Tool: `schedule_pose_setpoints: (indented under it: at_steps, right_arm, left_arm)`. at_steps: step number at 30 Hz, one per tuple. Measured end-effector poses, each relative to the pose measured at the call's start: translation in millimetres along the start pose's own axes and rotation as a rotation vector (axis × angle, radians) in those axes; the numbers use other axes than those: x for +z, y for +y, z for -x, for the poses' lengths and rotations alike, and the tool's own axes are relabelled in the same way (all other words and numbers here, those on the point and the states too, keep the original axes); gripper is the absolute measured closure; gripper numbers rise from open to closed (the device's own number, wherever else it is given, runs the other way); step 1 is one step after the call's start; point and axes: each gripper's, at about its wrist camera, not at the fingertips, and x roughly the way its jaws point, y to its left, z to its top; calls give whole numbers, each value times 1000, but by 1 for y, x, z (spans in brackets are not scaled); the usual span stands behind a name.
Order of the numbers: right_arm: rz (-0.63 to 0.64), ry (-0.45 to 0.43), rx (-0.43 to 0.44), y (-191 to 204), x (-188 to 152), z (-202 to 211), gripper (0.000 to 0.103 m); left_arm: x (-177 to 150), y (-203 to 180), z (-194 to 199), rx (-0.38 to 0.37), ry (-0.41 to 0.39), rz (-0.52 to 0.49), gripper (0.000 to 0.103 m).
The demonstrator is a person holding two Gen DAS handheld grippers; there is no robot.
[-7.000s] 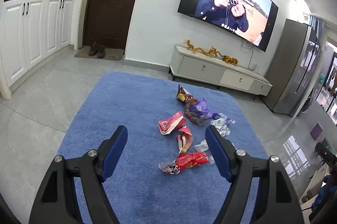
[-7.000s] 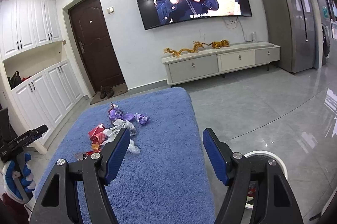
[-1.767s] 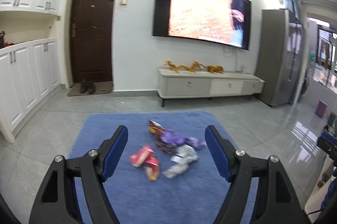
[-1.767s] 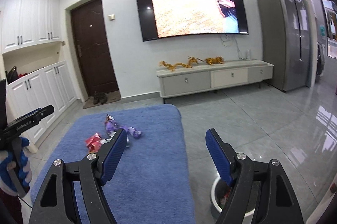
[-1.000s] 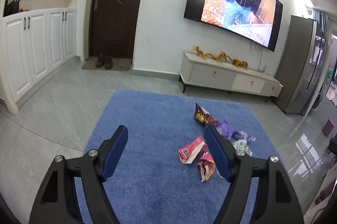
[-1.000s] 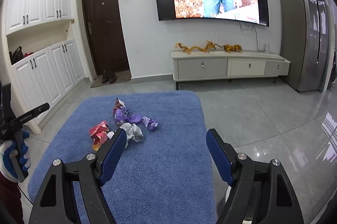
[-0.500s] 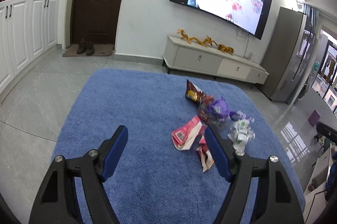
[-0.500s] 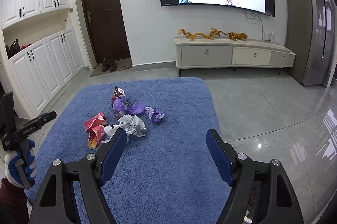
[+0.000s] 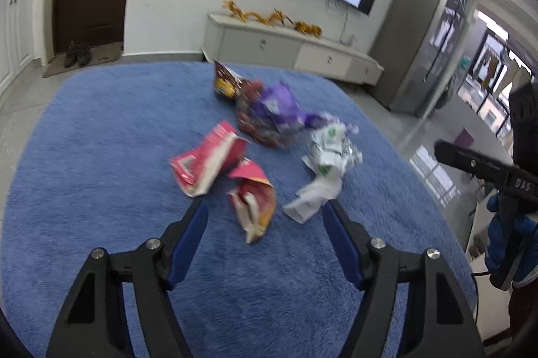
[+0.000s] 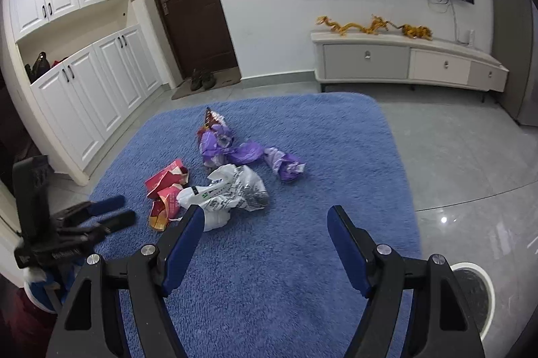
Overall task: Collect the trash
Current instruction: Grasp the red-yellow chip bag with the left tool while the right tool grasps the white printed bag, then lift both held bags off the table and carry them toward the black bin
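Note:
A heap of trash lies on a blue rug [image 9: 101,129]: a red-and-yellow snack bag [image 9: 253,201], a pink wrapper [image 9: 206,163], a white crumpled bag [image 9: 328,156], purple wrappers [image 9: 274,109] and a dark chip bag [image 9: 225,80]. My left gripper [image 9: 264,206] is open, just short of the red-and-yellow bag, which lies between its fingers. My right gripper [image 10: 265,211] is open and empty over the rug [image 10: 302,240], near the white bag [image 10: 228,189]. The left gripper also shows in the right wrist view [image 10: 111,211].
A white round bin [image 10: 475,294] stands on the grey floor at the rug's right edge. A TV cabinet [image 10: 403,62] stands against the far wall, white cupboards [image 10: 84,88] on the left, and shoes [image 10: 201,77] by a dark door.
My left gripper has come down and forward to the trash, so the red-and-yellow bag now lies between its fingers. My right gripper has moved closer to the heap.

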Motion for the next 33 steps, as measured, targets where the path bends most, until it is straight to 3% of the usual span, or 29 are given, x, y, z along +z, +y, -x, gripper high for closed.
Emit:
schedule_pose_setpoints:
  at_steps: [10, 12, 14, 19, 26, 27, 29, 33]
  right_arm:
    - [0, 89, 114, 13, -13, -44, 34]
    - [-8, 103, 133, 14, -13, -50, 34]
    - [-10, 115, 147, 16, -12, -56, 35]
    - [-12, 150, 187, 23, -10, -76, 40]
    - [-79, 149, 242, 25, -10, -94, 47]
    - [-87, 148, 244, 25, -10, -96, 49]
    - [-108, 163, 252, 21, -13, -101, 63]
    - [-127, 168, 282, 18, -15, -98, 73]
  left_arm:
    - [13, 11, -42, -15, 70, 53, 52]
    - [13, 15, -48, -21, 78, 63, 66]
    - [10, 19, -54, -34, 84, 84, 71]
    - [6, 27, -50, -72, 64, 125, 74]
    - [3, 26, -41, -61, 43, 111, 74]
    - [3, 27, -39, -59, 39, 115, 74]
    - [2, 28, -36, -54, 32, 124, 74]
    - [-2, 26, -26, -47, 25, 127, 74]
